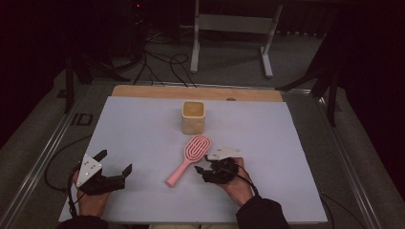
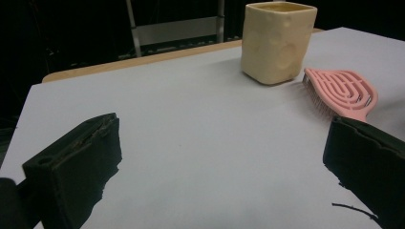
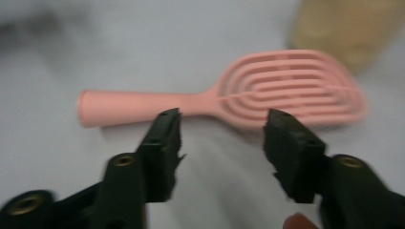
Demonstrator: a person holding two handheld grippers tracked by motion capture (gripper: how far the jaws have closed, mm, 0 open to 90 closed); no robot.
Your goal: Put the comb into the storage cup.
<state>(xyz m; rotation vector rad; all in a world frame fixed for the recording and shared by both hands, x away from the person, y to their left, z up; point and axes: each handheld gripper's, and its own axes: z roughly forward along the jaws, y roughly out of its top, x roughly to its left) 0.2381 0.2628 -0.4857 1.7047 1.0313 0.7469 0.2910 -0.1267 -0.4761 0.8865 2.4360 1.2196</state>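
Right gripper view has our right gripper (image 3: 222, 131) spread apart with nothing gripped; we see the pink slotted plastic hairbrush (image 3: 224, 98) lying flat on the white table (image 3: 143, 43) just beyond its tips, beige square cup (image 3: 351, 28) farther back.

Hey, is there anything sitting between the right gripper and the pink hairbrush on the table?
No. The right gripper has open jaws facing the pink hairbrush, with bare table between them. The yellow cup stands beyond the brush.

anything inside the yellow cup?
The high view shows the yellow cup open at the top, with only a yellowish interior and no object visible. Its lower inside is hidden by the walls. The pink hairbrush lies outside it.
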